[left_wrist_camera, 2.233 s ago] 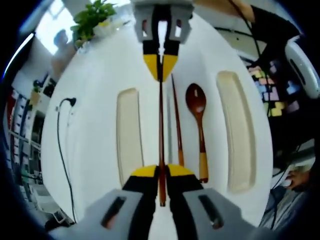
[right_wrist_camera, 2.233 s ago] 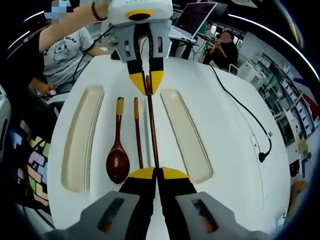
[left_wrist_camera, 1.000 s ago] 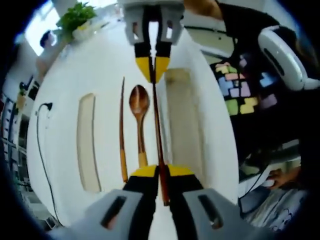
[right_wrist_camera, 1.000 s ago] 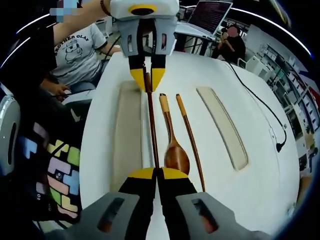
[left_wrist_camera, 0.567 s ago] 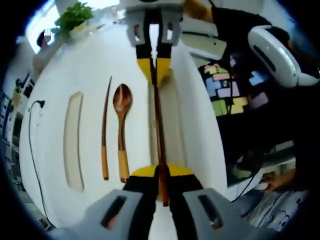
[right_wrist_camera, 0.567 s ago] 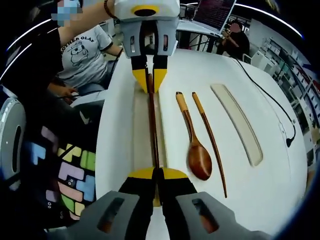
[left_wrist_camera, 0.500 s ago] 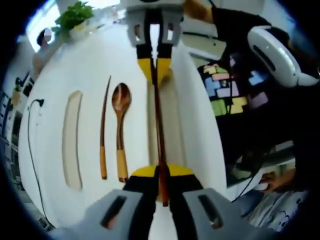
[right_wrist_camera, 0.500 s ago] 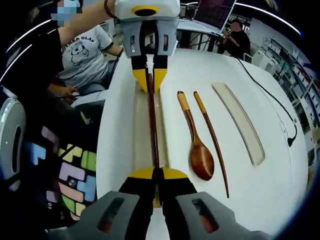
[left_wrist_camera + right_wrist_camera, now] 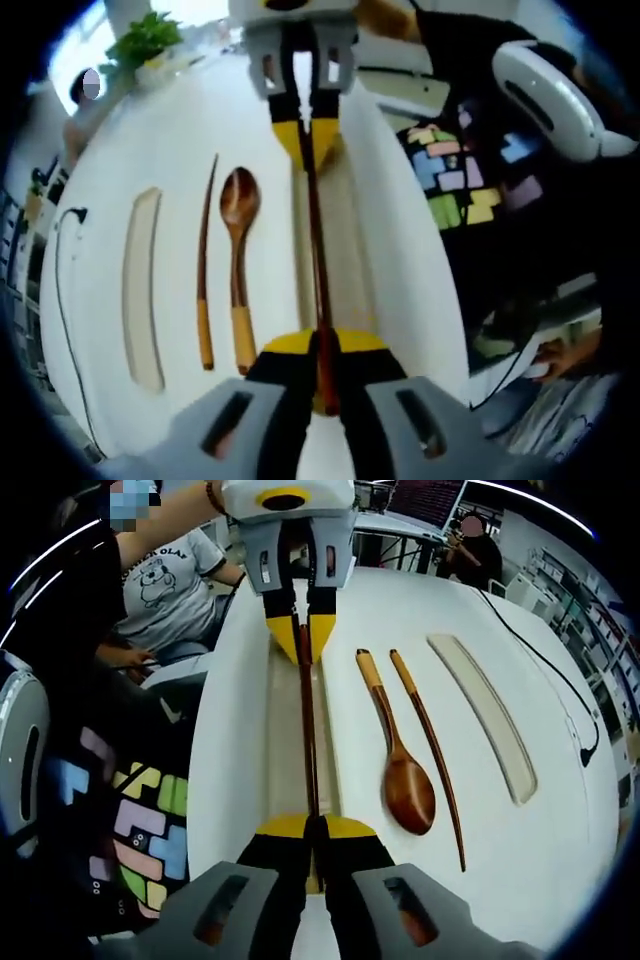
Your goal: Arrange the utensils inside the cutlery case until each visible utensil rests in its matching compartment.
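I am holding one dark red-brown wooden chopstick point(image 9: 316, 230) by both ends, stretched between my two grippers. My left gripper point(image 9: 320, 352) is clenched on its near end, and in the left gripper view my right gripper point(image 9: 300, 135) pinches the far end. In the right gripper view the roles swap: my right gripper point(image 9: 312, 828) grips near, the left gripper point(image 9: 297, 630) far. The chopstick hangs lengthwise over a long beige tray-shaped compartment point(image 9: 283, 740) on the white table point(image 9: 480, 780). Beside it lie a brown wooden spoon with a yellow handle end point(image 9: 398, 760) and a second chopstick point(image 9: 430, 745), then another beige compartment point(image 9: 485, 715) further off
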Demonstrator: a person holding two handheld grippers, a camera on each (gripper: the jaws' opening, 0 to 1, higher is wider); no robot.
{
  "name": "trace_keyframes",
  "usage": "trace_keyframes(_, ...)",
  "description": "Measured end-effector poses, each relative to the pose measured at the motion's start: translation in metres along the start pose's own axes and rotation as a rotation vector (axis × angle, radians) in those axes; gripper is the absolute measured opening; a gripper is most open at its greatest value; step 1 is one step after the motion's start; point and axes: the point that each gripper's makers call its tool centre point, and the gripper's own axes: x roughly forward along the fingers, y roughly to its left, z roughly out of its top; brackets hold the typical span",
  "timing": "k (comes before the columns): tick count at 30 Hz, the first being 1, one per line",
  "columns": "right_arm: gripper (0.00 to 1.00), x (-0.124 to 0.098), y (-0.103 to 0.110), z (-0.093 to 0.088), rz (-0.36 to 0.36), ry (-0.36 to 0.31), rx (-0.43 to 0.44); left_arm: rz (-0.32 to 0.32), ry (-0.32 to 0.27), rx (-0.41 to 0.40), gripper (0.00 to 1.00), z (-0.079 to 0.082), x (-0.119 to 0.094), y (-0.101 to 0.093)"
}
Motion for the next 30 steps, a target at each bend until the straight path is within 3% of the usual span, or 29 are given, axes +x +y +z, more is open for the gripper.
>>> trace_keyframes(22, 0.02, 0.000, -0.002, 0.001, -0.009, -0.014, 0.002, 0.036, -0.048, 0.015, 0.08, 0.000, 0.000, 0.001)
trace_keyframes(30, 0.02, -0.017, 0.000, 0.005, 0.002, -0.026, 0.000, 0.036, -0.065, 0.022, 0.08, 0.004, -0.005, -0.004)
